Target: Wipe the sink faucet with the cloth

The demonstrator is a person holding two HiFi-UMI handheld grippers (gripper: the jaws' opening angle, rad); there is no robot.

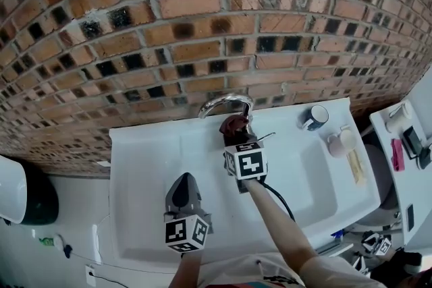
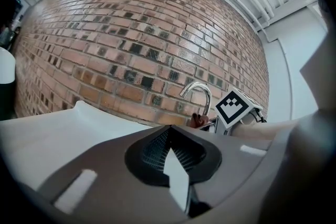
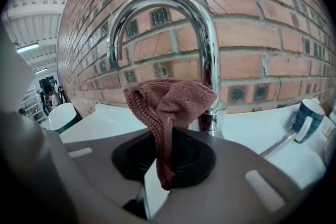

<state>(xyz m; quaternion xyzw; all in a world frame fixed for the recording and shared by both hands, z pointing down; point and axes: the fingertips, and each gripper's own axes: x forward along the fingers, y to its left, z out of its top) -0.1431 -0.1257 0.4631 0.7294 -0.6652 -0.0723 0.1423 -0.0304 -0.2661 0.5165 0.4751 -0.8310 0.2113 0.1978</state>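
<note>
Right tool: jaws closed down on a narrow tail of the reddish-brown knitted cloth. The rest of the cloth stands up in a loose bunch ahead of the tips. Left tool: jaws together, nothing in them, held low over the white ceramic sink, well clear of the work. Cloth bunch sits in front of the upright stem of the curved chrome faucet, near its base; contact not confirmed in any view. Judgement: the grip is on a thin strip, so press the bunch against the metal, not the jaw tips, with light pressure so the cloth does not pull free. Avoid knocking the thin metal lever beside the base. Work up the stem and over the arch, turning the wrist for the side facing the red-brown brick wall.
</note>
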